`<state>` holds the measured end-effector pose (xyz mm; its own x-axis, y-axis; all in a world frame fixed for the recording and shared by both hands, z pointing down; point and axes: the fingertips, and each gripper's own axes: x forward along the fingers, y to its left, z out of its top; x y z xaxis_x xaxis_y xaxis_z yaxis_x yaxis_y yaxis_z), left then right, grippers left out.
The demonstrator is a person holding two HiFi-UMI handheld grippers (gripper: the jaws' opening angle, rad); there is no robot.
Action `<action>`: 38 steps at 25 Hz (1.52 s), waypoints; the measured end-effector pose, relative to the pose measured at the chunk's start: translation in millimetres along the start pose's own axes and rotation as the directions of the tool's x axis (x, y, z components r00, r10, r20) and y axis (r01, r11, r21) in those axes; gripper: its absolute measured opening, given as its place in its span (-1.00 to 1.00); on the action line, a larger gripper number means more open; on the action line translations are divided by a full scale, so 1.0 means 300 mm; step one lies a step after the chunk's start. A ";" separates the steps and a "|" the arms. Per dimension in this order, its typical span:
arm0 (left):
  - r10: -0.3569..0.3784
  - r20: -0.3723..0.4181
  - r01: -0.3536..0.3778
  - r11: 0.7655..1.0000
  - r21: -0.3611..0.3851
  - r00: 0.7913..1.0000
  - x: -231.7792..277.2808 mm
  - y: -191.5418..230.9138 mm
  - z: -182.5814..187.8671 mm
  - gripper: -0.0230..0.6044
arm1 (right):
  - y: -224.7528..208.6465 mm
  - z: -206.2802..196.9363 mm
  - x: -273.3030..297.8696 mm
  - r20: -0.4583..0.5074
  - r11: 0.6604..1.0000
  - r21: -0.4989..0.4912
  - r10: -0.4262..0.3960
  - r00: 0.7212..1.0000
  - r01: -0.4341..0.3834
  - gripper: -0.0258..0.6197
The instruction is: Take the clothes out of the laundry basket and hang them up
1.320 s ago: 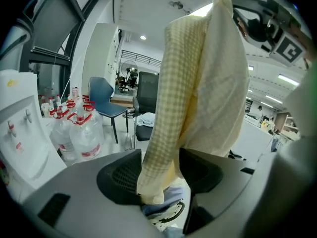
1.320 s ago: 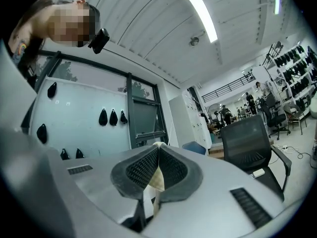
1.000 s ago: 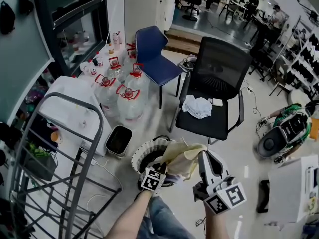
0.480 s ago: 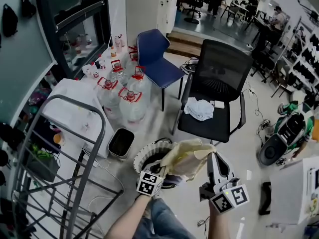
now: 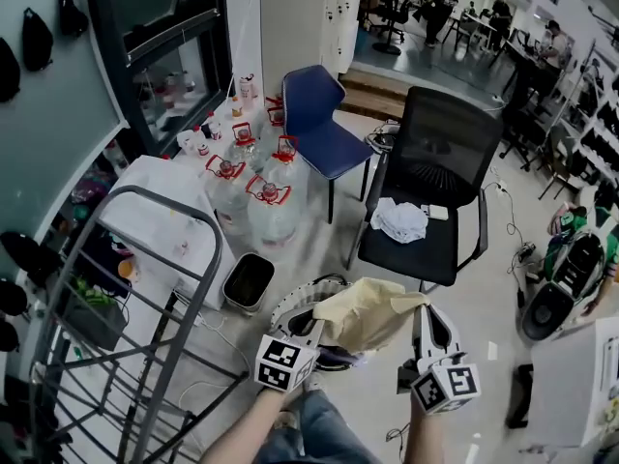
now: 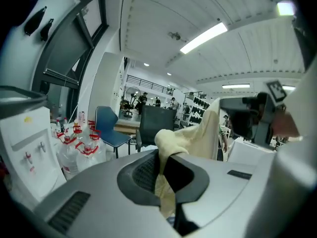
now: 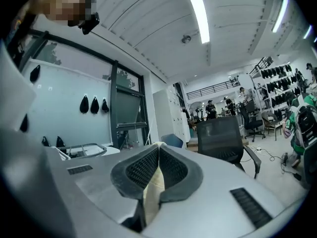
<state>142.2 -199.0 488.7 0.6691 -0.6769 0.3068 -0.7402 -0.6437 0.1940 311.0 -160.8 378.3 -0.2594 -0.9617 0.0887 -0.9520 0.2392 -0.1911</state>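
Cream garment (image 5: 372,309), soft and crumpled, hangs stretched between both grippers above the round white laundry basket (image 5: 276,309), whose perforated rim stands on the floor beside a grey tubular drying rack (image 5: 145,191). The left gripper (image 5: 317,332) and right gripper (image 5: 423,307) each pinch one end.

In the left gripper view, ribbed dark pads (image 6: 146,171) are clenched on a bunched fold.

In the right gripper view, the pads (image 7: 141,168) are clamped on a thin, flat edge.
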 end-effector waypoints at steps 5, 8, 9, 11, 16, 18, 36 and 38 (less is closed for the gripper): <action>0.018 0.066 -0.020 0.999 0.032 0.998 -0.149 -0.020 0.199 -0.84 | -0.015 0.000 0.009 -0.023 0.999 -0.026 -0.048 0.999 0.047 -0.89; 0.041 0.092 -0.044 0.998 0.036 0.995 -0.235 -0.020 0.280 -0.84 | 0.021 0.033 0.029 0.004 0.999 -0.033 -0.012 1.000 0.012 -0.89; 0.051 0.100 -0.056 0.998 0.040 0.994 -0.262 -0.015 0.296 -0.84 | 0.041 0.045 0.040 0.013 0.999 -0.039 0.005 1.000 -0.005 -0.89; 0.079 0.112 -0.084 0.996 0.043 0.991 -0.317 0.008 0.311 -0.84 | 0.097 0.068 0.069 0.025 0.997 -0.056 0.046 0.999 -0.044 -0.89; 0.162 0.133 -0.166 0.986 0.020 0.978 -0.457 0.089 0.331 -0.84 | 0.285 0.111 0.156 0.034 0.981 -0.093 0.175 0.984 -0.171 -0.89; 0.197 0.145 -0.199 0.980 0.000 0.970 -0.520 0.118 0.343 -0.84 | 0.367 0.131 0.188 0.034 0.969 -0.109 0.226 0.973 -0.222 -0.89; 0.722 0.157 -0.678 0.689 -0.257 0.674 -1.352 0.327 0.195 -0.84 | 1.407 0.091 0.268 -0.002 0.554 -0.086 0.831 0.556 -0.828 -0.89; 0.775 0.151 -0.726 0.630 -0.276 0.614 -1.447 0.326 0.178 -0.84 | 1.523 0.077 0.238 -0.013 0.481 -0.077 0.875 0.484 -0.873 -0.89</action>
<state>-217.1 13.0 324.5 -0.1524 -0.9682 0.1982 -0.9703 0.1848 0.1564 -138.7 -123.3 274.7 -0.9607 -0.2541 -0.1116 -0.2444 0.9651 -0.0939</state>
